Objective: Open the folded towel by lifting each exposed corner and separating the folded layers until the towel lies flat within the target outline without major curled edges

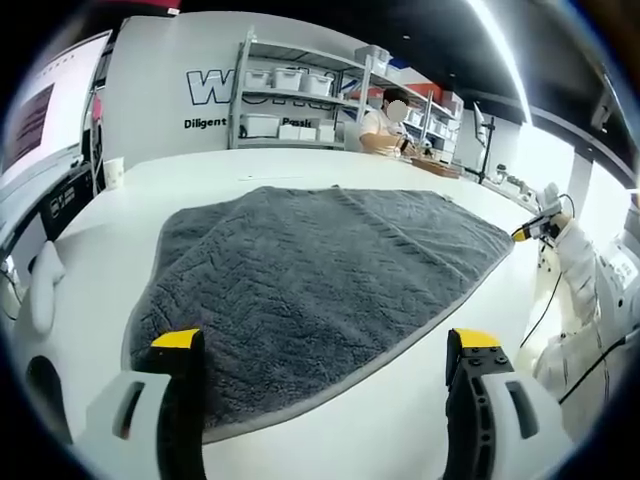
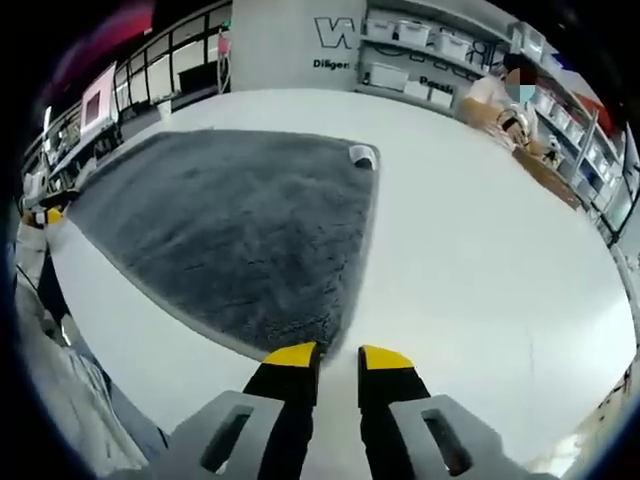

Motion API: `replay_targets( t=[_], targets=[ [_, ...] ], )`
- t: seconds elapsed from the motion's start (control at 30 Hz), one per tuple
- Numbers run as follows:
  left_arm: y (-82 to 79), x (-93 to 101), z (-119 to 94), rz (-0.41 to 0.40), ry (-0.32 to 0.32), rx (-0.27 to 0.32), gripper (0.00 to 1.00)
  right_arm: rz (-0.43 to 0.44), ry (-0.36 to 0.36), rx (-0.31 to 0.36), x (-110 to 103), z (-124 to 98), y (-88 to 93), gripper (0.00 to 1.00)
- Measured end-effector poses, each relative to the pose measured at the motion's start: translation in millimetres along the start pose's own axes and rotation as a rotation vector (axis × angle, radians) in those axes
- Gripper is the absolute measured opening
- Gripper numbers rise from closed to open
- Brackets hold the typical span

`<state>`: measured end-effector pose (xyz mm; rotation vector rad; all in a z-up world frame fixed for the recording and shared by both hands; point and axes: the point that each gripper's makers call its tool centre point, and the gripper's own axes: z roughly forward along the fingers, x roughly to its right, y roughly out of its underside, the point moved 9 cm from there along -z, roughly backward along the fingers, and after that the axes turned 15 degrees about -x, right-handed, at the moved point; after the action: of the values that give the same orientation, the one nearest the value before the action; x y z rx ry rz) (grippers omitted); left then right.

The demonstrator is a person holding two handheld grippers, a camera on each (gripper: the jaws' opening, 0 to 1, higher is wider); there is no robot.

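Item: grey towel [image 1: 320,290], spread on white surface [image 2: 480,230], lying ahead of my left hand-held gripper [image 1: 325,355], jaws wide and empty, while my right hand-held gripper [image 2: 338,355], nearly closed and empty, sits nearer a corner.

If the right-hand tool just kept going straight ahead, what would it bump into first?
Most likely the grey towel: the right tool points at its near corner, its jaws a small gap apart. How high it hovers above the white table is unclear.
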<state>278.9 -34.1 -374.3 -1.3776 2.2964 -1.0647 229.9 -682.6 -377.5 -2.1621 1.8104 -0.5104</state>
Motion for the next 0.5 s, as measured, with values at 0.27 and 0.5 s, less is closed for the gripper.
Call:
replay_targets(
  t=[0.27, 0.5],
  targets=[
    [-2.1, 1.4, -3, -0.001, -0.002, 0.007, 0.99, 0.051, 0.042, 0.092, -3, -15, -5.8, 0.29],
    [-8.3, -0.6, -5, -0.008, -0.003, 0.023, 0.98, 0.003, -0.042, 0.172, -34, -27, -19.2, 0.55]
  ],
)
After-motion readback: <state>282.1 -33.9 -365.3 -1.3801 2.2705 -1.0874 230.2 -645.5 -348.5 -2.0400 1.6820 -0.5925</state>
